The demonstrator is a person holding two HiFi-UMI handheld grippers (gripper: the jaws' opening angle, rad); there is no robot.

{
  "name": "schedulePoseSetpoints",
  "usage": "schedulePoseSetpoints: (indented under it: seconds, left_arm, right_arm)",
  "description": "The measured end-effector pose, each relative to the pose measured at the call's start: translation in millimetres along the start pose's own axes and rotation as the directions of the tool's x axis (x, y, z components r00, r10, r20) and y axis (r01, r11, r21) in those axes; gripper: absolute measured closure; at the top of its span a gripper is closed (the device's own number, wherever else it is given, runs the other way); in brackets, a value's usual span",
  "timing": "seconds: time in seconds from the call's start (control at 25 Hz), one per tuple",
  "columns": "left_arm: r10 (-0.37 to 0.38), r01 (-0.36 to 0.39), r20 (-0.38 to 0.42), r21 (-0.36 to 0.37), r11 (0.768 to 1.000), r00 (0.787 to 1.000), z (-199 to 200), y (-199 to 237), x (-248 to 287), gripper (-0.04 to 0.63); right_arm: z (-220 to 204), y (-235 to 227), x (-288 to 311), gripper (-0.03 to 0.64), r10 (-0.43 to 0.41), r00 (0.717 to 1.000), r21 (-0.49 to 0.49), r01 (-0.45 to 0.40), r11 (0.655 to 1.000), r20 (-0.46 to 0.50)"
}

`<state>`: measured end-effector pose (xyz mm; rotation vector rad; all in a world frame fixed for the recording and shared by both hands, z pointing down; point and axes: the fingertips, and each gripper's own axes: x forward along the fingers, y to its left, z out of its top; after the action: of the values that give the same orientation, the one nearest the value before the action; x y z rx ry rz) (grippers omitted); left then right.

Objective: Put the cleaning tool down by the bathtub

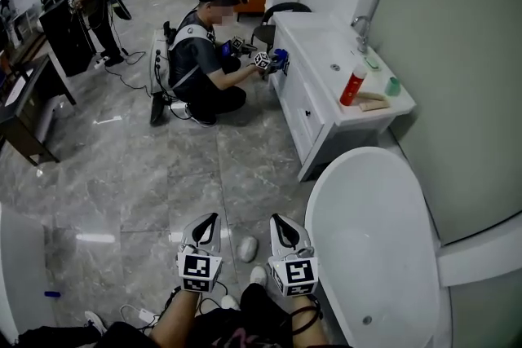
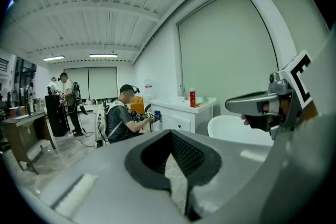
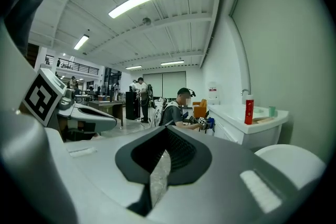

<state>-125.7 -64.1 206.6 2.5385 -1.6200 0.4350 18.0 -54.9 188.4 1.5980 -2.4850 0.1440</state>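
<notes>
A small white oblong cleaning tool [image 1: 248,248] lies on the grey tiled floor, just left of the white bathtub [image 1: 377,240]. My left gripper [image 1: 209,221] and right gripper [image 1: 279,222] hang side by side low in the head view, one on each side of the tool and apart from it. Both have their jaws together with nothing held. In the left gripper view my left gripper [image 2: 174,164] shows only a thin slit, with the right gripper [image 2: 261,105] beside it. The right gripper [image 3: 159,166] looks the same in its own view, with the left gripper [image 3: 84,116] beside it.
A white vanity [image 1: 314,106] with a sink, a tap and a red bottle [image 1: 353,85] stands beyond the tub. A person [image 1: 201,65] crouches at its left end with grippers. Two more people [image 1: 86,0] stand far left near dark furniture [image 1: 24,106]. Cables [image 1: 134,314] lie near my feet.
</notes>
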Motion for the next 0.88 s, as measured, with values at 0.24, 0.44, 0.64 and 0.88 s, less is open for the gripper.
schedulePoseSetpoints:
  seconds: [0.24, 0.44, 0.64, 0.88]
  left_arm:
    - [-0.003, 0.002, 0.064, 0.012, 1.000, 0.998, 22.0, 4.8, -19.3, 0.595]
    - [0.012, -0.014, 0.123, 0.021, 1.000, 0.992, 38.2, 8.5, -36.8, 0.595]
    - [0.018, -0.020, 0.150, 0.011, 1.000, 0.988, 46.3, 8.3, -58.5, 0.595]
    - [0.021, -0.023, 0.170, 0.006, 1.000, 0.985, 48.3, 5.4, -73.9, 0.595]
  right_arm:
    - [19.7, 7.0, -13.4, 0.604, -0.009, 0.999, 0.011, 0.008, 1.000, 0.033]
    - [39.8, 6.5, -24.3, 0.604, -0.018, 0.995, 0.083, 0.010, 0.996, 0.101]
    - [51.3, 22.3, -40.0, 0.604, -0.010, 0.993, 0.037, 0.005, 0.999, 0.120]
    - [52.2, 35.4, -56.3, 0.604, 0.002, 0.993, 0.015, -0.004, 1.000, 0.120]
